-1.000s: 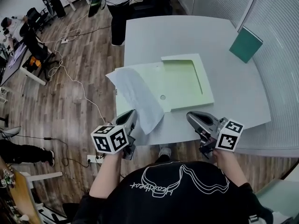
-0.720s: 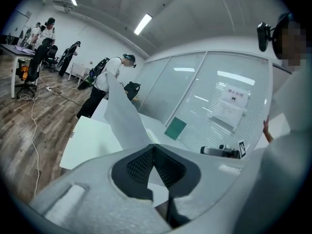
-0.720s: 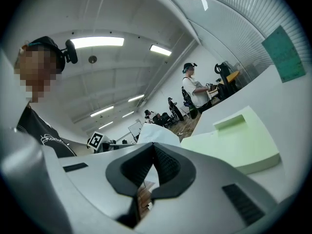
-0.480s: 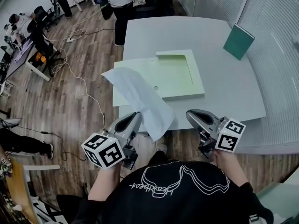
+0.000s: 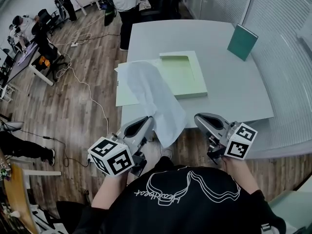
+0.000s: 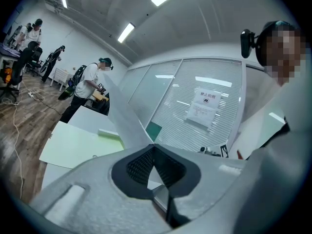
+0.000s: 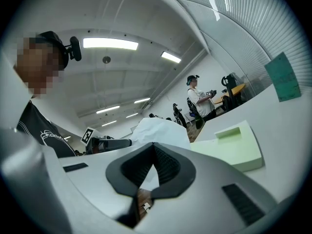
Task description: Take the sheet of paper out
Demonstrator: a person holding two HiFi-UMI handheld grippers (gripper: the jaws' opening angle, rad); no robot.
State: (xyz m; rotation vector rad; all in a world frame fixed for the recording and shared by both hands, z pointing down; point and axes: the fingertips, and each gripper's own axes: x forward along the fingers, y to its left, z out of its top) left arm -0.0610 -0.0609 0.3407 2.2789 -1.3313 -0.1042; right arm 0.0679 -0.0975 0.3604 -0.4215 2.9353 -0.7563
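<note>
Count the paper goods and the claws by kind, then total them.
sheet of paper: 1
pale green folder: 1
teal book: 1
claws: 2, the left claw and the right claw
Total: 5

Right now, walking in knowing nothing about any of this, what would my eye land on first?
First, the big white sheet of paper, pinched at its near end by the left gripper and trailing up over the table's near left edge. Next, the pale green folder lying open in the middle of the grey table, with a teal book standing at the far right. The right gripper hangs empty just off the near edge.
</note>
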